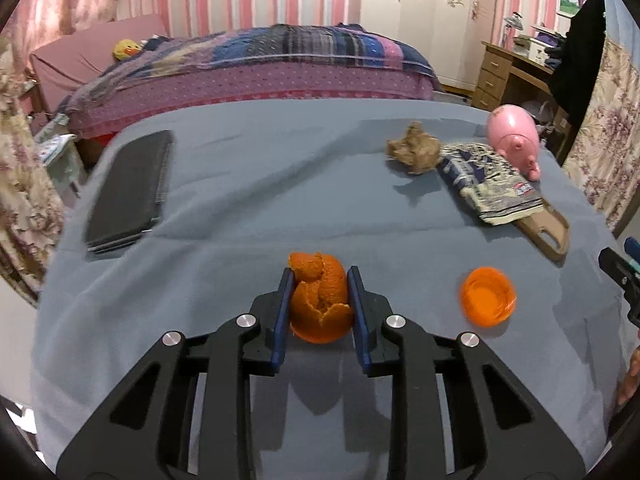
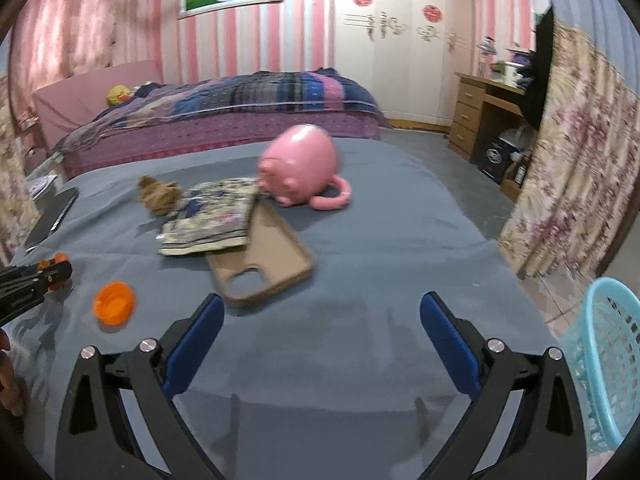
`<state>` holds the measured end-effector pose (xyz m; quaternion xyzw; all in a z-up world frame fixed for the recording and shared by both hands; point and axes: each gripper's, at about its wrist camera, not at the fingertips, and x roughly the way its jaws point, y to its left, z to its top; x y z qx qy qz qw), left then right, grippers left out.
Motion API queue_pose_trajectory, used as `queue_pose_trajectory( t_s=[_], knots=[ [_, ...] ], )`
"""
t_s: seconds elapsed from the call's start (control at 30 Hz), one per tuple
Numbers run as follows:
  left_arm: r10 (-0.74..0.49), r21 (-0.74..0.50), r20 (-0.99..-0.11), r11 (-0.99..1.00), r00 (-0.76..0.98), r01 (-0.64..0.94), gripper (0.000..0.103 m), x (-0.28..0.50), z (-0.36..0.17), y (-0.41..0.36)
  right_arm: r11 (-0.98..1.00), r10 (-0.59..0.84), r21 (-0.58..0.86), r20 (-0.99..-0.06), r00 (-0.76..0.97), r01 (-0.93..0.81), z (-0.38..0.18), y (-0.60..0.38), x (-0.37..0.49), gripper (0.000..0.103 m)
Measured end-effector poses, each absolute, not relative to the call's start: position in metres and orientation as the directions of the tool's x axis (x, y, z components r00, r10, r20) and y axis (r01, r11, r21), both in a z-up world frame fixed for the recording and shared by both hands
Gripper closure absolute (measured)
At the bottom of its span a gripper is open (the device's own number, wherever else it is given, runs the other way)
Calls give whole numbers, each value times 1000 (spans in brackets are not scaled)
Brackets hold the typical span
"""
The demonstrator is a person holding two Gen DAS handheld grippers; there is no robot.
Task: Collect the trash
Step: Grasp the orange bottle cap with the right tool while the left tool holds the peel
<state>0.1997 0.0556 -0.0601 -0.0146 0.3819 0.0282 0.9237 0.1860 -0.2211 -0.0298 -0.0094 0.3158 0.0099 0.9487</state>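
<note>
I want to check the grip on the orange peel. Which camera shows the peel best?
The left wrist view: the orange peel sits centred and sharp, pinched between the left gripper pads. The right wrist view shows only a sliver of orange at its left edge, behind the left gripper.

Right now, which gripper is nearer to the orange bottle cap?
Left. The left gripper, shut on the orange peel, sits just beside the orange cap; the right gripper hangs open farther off, by the phone case.
</note>
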Motion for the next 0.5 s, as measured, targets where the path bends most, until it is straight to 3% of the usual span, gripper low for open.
queue_pose_trajectory(
  t_s=[0.2,0.5],
  knots=[
    [114,31,-697,991,707,-130,78,177,-60,91,992,100,-4,-605,790,-129,-32,-176,185,7],
    [142,-12,-698,978,702,-209,78,167,-61,128,972,182,-2,-620,763,-233,-35,-122,188,8]
  ],
)
